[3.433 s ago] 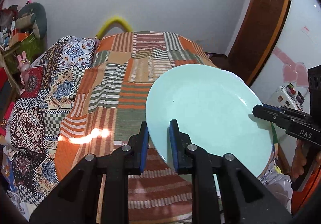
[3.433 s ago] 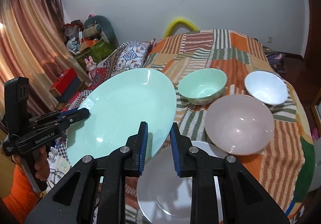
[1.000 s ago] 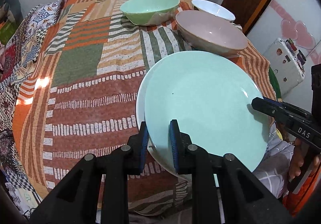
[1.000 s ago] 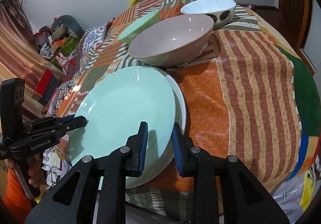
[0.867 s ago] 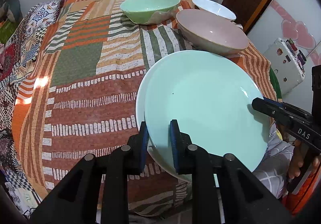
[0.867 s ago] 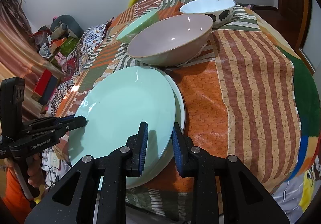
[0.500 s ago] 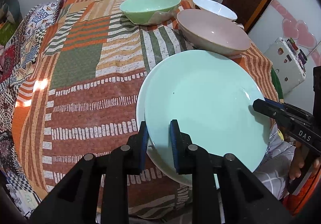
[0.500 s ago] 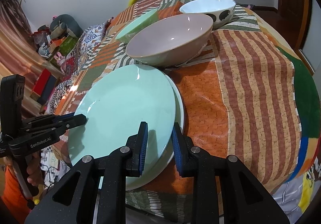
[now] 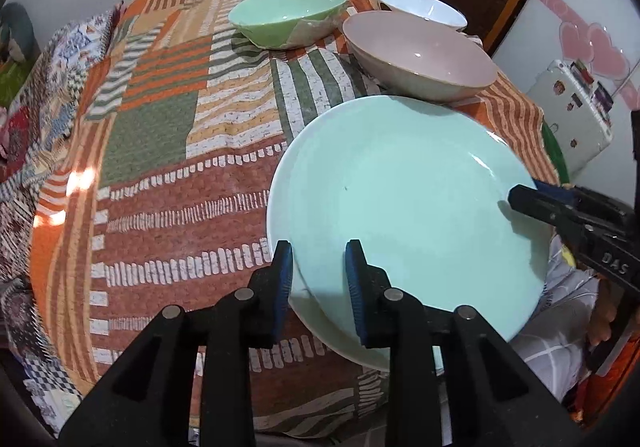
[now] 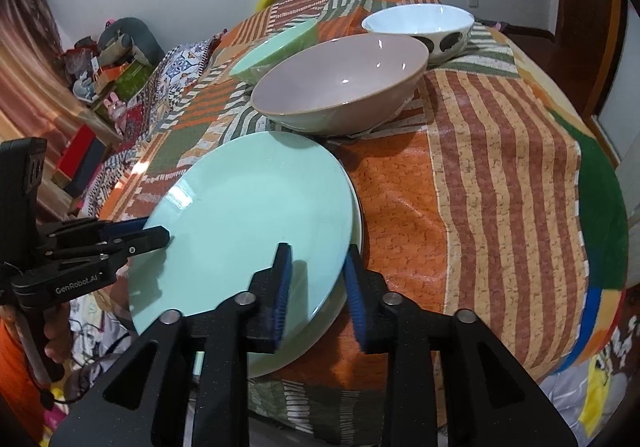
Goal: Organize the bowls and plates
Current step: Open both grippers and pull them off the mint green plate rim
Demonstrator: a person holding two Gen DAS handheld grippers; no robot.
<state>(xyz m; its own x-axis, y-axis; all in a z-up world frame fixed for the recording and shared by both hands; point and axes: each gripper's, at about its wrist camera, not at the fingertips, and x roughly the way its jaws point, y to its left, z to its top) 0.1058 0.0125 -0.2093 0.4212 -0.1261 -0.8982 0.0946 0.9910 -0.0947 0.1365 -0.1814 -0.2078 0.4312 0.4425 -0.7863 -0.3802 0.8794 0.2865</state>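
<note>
Left wrist view: green plate (image 9: 404, 207) lies on white plate (image 9: 276, 207) at the near edge of the bed (image 9: 160, 135); left gripper (image 9: 319, 283) straddles the near rim of the pair.
Left gripper state: jaws have just been opening; pads stand clear of the rim, which lies between them; nothing is held.
Right gripper state: right gripper (image 10: 318, 287) has likewise just been opening; its pads flank the plates' right rim and grip nothing; it shows side-on in the left view (image 9: 536, 203).
Bowls: pink bowl (image 10: 340, 81) sits just beyond the plates; green bowl (image 9: 288, 13) and white bowl (image 10: 418, 27) are toward the far edge.
Risk, overhang: the stack seems to jut past the near edge; soft bedding may let it tip or slide off once released.
Risk, withdrawal: a pad could catch a rim on pulling back and drag the green plate off centre.
Risk, pink bowl: it appears to lean on rumpled cloth; a nudge from the plates might rock it.
Hidden: most of the white plate; only a sliver of rim shows.
Unclear: whether the green plate sits fully flat; contact under it is out of sight.
Cut off: the person, save a hand (image 10: 54, 343) on the left gripper's handle.
</note>
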